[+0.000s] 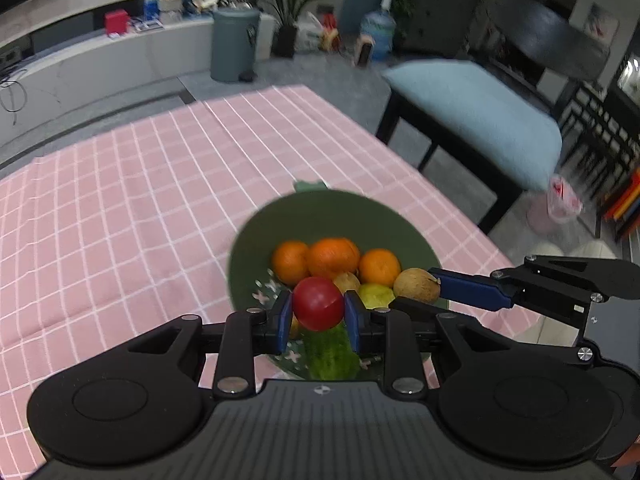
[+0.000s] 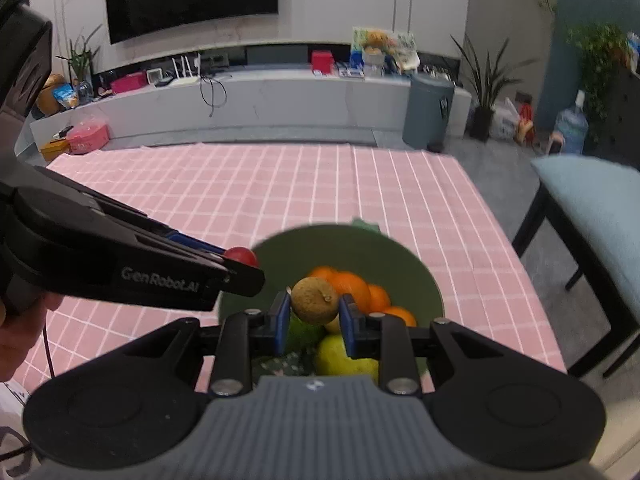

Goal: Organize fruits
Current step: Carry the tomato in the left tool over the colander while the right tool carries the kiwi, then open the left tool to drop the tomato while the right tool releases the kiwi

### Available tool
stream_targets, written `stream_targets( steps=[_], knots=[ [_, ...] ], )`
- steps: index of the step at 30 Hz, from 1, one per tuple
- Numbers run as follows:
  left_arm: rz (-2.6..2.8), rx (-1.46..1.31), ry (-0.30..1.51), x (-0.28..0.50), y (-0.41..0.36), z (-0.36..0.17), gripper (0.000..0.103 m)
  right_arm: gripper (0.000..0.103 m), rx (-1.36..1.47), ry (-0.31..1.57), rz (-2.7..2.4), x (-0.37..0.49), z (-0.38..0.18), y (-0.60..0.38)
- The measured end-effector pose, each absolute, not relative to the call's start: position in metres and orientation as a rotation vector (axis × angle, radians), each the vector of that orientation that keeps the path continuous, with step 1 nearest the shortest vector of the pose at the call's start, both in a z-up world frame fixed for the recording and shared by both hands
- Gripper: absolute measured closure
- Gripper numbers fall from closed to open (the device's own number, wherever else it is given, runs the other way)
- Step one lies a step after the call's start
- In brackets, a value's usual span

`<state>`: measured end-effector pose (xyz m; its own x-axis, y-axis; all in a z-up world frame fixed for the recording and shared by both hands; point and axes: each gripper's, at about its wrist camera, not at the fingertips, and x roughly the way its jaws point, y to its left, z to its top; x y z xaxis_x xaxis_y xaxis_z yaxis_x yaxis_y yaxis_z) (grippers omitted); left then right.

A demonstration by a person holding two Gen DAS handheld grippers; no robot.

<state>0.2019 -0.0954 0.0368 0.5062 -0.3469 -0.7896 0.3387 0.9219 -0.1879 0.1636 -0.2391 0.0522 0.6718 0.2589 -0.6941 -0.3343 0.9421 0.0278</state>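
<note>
Left gripper [image 1: 319, 312]: clamped on a red tomato [image 1: 319, 303], above the green bowl [image 1: 280, 224].
Right gripper [image 2: 314, 314]: clamped on a brown longan-like fruit [image 2: 314, 300], over the oranges [image 2: 352, 284].
Advice: both grips wanted steady pressure and level carrying clear of the bowl rim.

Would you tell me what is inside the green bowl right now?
Inside the green bowl lie three oranges, a yellow-green fruit and a cucumber. The grippers and their held fruit hide the rest.
</note>
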Motion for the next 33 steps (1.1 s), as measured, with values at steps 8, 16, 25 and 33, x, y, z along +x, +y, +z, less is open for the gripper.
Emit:
stream_targets(
  steps=[8, 16, 25, 33],
  knots=[
    [-0.430, 0.003, 1.047, 0.216, -0.107, 0.018, 0.072, 0.081, -0.077, 0.865, 0.330, 0.177, 0.025, -0.250],
    [-0.380, -0.109, 1.098, 0.234, -0.093, 0.005, 0.072, 0.081, -0.044, 0.918, 0.339, 0.188, 0.010, -0.248],
    [-0.388, -0.122, 1.110, 0.241, -0.094, 0.001, 0.072, 0.080, -0.042, 0.947, 0.350, 0.196, -0.002, -0.248],
    [-0.396, -0.117, 1.089, 0.240, -0.094, 0.003, 0.041, 0.079, -0.041, 0.941, 0.346, 0.195, 0.000, -0.249]
  ],
)
